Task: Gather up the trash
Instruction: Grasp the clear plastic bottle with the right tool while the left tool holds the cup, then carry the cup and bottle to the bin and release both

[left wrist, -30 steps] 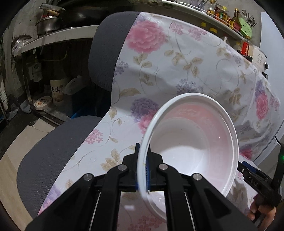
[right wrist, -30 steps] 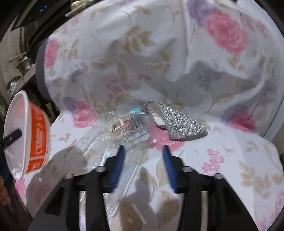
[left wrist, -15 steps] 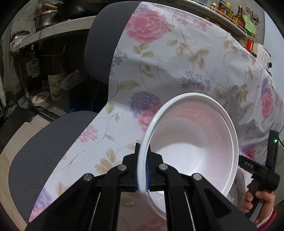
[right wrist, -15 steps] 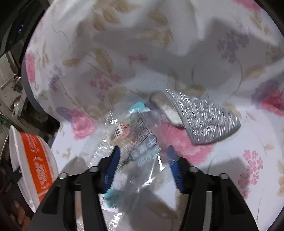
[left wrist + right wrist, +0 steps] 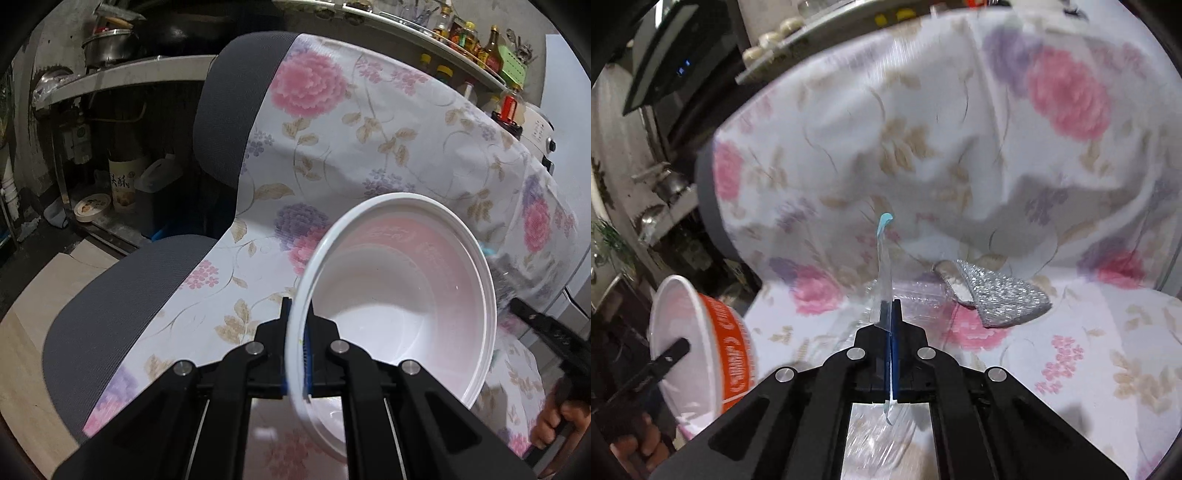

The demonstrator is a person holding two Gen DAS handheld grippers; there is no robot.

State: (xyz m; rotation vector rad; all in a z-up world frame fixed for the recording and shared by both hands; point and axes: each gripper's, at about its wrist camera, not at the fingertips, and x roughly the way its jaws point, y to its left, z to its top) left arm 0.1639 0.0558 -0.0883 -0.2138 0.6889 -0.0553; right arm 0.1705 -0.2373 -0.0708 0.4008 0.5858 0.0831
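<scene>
My left gripper (image 5: 297,325) is shut on the rim of a white paper bowl (image 5: 399,302), which tilts with its empty inside toward the camera. From the right wrist the same bowl (image 5: 713,354) shows its orange outside at the lower left. My right gripper (image 5: 891,314) is shut on a clear plastic wrapper (image 5: 884,266) with a light-blue tip; the wrapper stands up edge-on between the pads, lifted off the cloth. A crumpled silver foil wrapper (image 5: 997,299) lies on the flowered cloth just right of the right gripper. The right gripper's body shows at the left wrist view's right edge.
A white cloth with pink and purple flowers (image 5: 369,140) drapes a grey office chair (image 5: 122,295). Behind stand a shelf with pots (image 5: 110,51) and sauce bottles (image 5: 469,40). A person's fingers (image 5: 554,424) hold the right gripper. Another clear film (image 5: 923,295) lies on the cloth.
The right gripper's jaws closed on the clear wrapper and lifted it off the cloth; it now stands edge-on. The left gripper still holds the bowl, shifted slightly.
</scene>
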